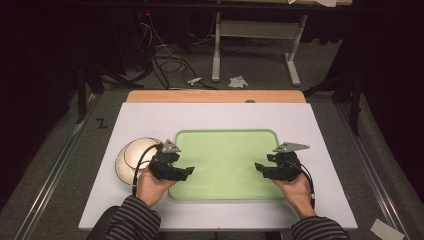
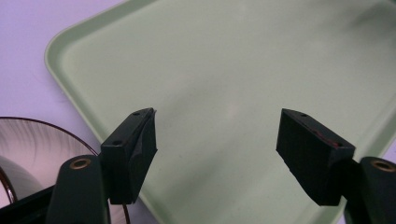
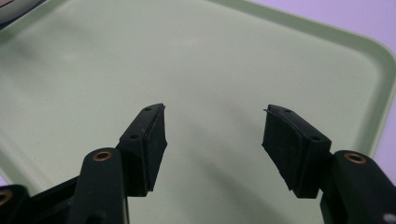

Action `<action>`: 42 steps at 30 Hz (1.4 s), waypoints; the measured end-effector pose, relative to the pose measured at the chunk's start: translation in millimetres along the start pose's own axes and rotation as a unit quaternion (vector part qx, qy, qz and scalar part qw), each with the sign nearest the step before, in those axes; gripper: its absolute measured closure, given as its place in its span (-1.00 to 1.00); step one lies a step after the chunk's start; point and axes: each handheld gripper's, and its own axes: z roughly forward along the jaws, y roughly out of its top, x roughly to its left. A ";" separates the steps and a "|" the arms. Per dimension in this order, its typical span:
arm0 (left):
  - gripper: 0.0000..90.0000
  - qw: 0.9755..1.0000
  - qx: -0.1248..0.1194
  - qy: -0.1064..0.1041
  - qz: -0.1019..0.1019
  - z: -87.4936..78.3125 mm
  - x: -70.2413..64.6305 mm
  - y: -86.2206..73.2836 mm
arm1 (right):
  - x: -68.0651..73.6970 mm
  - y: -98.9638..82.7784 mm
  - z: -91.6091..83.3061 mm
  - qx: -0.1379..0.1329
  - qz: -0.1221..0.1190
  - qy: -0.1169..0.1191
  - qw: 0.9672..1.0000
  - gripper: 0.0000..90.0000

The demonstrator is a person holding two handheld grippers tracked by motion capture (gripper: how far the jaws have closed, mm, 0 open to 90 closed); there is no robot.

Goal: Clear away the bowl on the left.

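— Where was the green tray (image 1: pixel 225 150)?
— In the middle of the white counter (image 1: pixel 310 125), with a clear bowl (image 1: pixel 131 159) just off its left edge.
— And the tongs?
— The left tongs (image 1: pixel 186 171) and right tongs (image 1: pixel 260 167) hung over the tray's left and right sides, both gaping wide, gripping nothing.

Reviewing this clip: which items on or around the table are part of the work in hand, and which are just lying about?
In play:
- green tray, nothing on it
- left gripper, jaws open over the tray
- right gripper, jaws open over the tray
- round dish beside the tray's left edge

Lying about:
- crumpled paper on the floor
- cables on the floor
- desk frame beyond the table
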 end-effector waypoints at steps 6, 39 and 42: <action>-0.38 1.000 -0.006 0.005 0.000 -5.1 0.2 -0.5 | 5.0 -0.4 0.7 0.002 -0.015 0.000 1.000 -0.09; -0.51 0.999 -0.043 0.014 -0.028 -27.9 10.0 7.3 | 12.6 0.9 4.0 -0.006 -0.041 0.052 0.998 -0.11; -0.52 0.997 -0.052 0.026 -0.043 -35.6 18.3 6.8 | 13.4 0.9 4.6 -0.002 -0.038 0.053 0.998 -0.11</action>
